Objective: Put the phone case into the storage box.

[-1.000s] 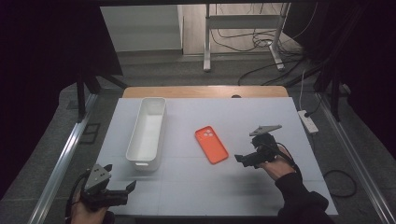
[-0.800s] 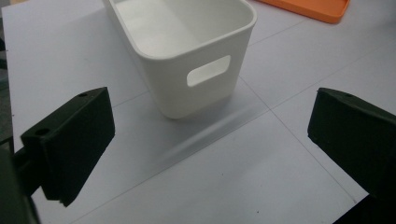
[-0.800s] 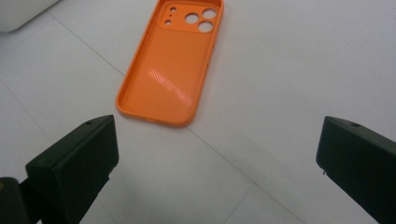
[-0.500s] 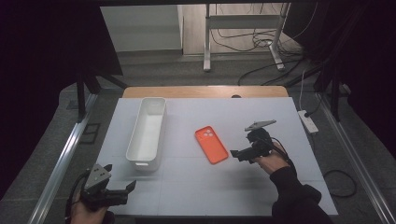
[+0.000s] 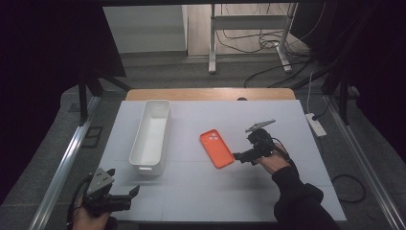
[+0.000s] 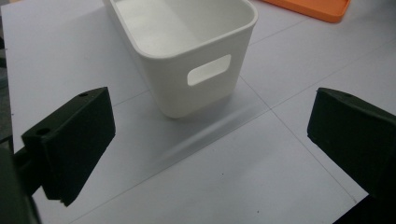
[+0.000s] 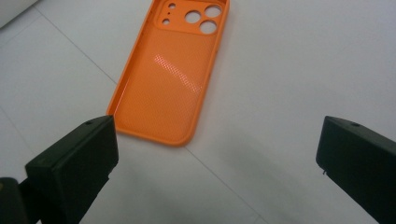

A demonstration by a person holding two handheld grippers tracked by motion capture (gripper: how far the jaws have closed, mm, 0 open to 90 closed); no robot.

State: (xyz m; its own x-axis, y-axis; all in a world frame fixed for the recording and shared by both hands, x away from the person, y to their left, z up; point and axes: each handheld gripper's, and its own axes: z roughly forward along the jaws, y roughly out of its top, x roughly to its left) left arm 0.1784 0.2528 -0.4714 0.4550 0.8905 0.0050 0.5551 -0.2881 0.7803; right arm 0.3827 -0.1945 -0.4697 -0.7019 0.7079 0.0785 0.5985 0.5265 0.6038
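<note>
White table top (image 5: 201, 191), faint grid lines across it, wooden strip along the far edge. Two things lie directly on it. Long white bin (image 5: 151, 136) sits left of centre, long axis running front to back, open side up, handle cutout in its near end; left gripper view shows that end (image 6: 187, 60) close up, inside looks empty. Orange phone case (image 5: 217, 148) lies flat near the middle, right of the bin and apart from it, inner side up, camera holes at the far end; right gripper view shows it (image 7: 168, 88) flat on the white surface.
</note>
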